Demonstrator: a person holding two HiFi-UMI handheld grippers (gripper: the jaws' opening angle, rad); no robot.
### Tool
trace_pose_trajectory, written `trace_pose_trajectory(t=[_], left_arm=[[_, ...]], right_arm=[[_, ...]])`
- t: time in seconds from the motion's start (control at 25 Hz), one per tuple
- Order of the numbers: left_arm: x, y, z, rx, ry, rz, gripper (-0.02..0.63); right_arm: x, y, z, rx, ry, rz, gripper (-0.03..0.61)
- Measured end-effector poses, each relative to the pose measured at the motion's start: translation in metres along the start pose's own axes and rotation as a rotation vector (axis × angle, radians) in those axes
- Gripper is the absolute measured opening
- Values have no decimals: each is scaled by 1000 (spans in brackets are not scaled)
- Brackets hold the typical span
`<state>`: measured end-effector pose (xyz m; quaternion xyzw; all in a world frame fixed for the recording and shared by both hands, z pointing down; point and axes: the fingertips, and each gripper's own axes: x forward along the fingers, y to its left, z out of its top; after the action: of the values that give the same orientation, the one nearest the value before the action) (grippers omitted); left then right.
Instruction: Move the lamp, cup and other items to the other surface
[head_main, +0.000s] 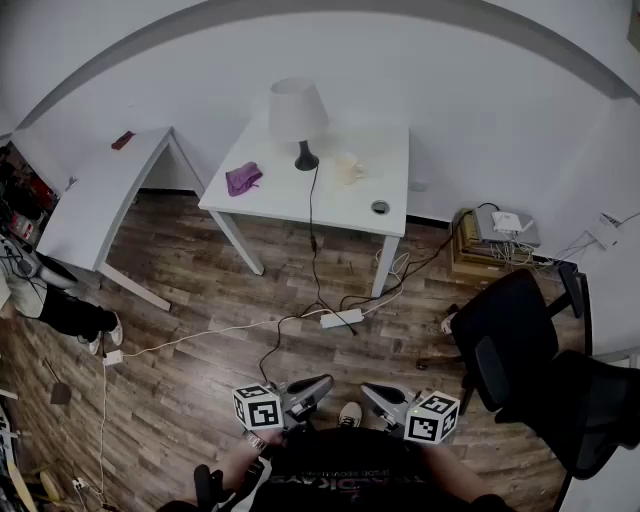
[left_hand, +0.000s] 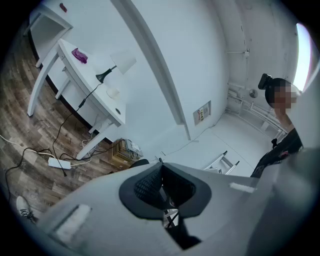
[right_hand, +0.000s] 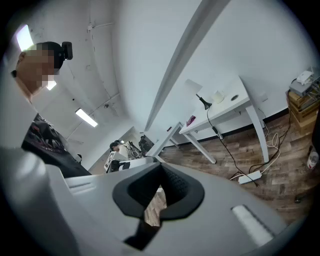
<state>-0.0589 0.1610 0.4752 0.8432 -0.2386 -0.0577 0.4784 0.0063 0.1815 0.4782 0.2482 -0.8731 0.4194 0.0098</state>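
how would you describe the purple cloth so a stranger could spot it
Find the white table against the wall, the one carrying the lamp. Left of the lamp's black base lies the purple cloth, the only crumpled, coloured thing there; the cup opposite is pale.

Dark top (head_main: 330, 478) with a faint chest print, possibly lettering. Pale shoe (head_main: 350, 412). Grey left gripper (head_main: 322, 383) and right gripper (head_main: 370, 392) each carry a black-and-white marker cube.

I log a white lamp (head_main: 298, 112) shade on a black base, purple cloth (head_main: 243, 178), cream cup (head_main: 347, 167), white table (head_main: 335, 205), brown wood-grain floor (head_main: 200, 290), black chair (head_main: 515, 340), and black-and-white square-patterned cubes (head_main: 259, 407).
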Motion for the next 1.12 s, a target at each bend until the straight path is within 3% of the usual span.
trace_pose_trajectory(t=[1.12], left_arm=[[-1, -7, -7, -25, 4, 1, -3]], right_arm=[[-14, -3, 7, 20, -49, -9, 6]])
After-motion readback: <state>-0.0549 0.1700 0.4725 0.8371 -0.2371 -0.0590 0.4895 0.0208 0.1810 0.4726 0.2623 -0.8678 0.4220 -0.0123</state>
